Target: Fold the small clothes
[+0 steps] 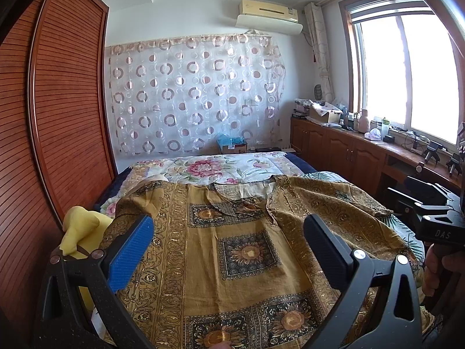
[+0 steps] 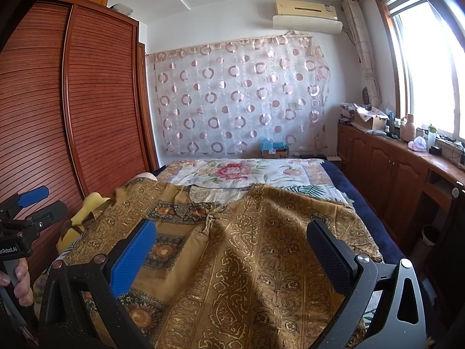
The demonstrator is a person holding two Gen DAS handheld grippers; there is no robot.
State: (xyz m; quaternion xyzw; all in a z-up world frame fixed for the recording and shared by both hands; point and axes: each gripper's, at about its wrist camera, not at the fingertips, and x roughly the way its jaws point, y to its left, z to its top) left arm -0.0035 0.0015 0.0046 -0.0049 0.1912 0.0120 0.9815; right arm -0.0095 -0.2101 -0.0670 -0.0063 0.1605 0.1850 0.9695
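Both grippers, left gripper (image 1: 228, 240) and right gripper (image 2: 231, 245), hover spread wide and empty over the patterned shirt (image 1: 247, 250), which lies flat on the bed (image 1: 232, 168). Thin, limp cloth; likely best pinched at hem or sleeve edge.

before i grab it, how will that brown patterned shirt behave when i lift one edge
The shirt looks thin and soft: it lies in creases on the bed, so it will probably droop and fold rather than hold its shape. It seems light for its spread. Both grippers, left and right, are open above it, so only the pinched part would likely rise first.
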